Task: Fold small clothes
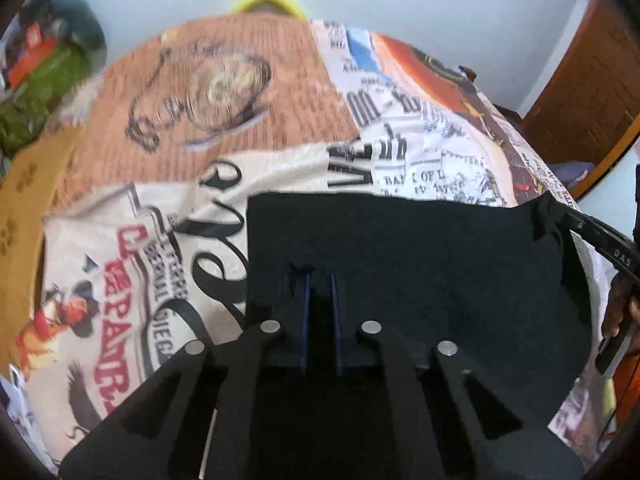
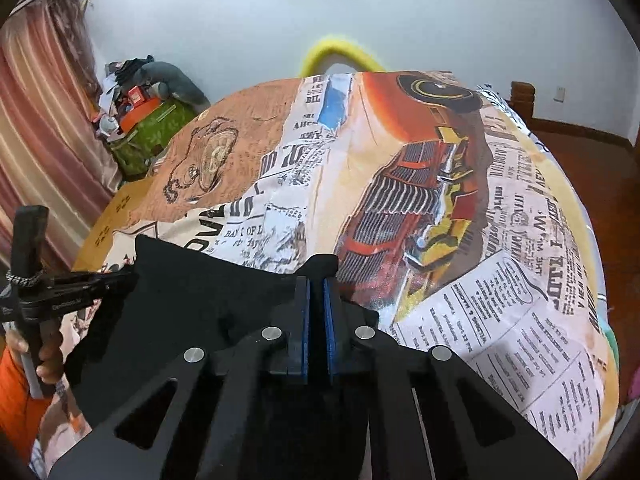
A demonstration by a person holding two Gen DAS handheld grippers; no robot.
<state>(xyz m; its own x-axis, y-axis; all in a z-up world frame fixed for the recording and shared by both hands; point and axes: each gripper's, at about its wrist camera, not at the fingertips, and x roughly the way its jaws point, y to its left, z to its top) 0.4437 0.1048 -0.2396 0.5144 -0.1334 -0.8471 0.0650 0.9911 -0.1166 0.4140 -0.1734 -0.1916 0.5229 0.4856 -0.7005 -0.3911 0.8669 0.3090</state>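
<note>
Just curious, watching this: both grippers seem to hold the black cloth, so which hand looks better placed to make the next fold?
Neither clearly: left gripper and right gripper each pinch a corner of the black cloth.

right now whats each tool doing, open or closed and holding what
Left tool: closed on a corner of the black fabric garment.
Right tool: closed on the garment's other corner, above the printed newspaper-pattern bedsheet.

Pale wall (image 2: 360,20), pink curtain (image 2: 44,120) (left), wooden floor (image 2: 580,136).
</note>
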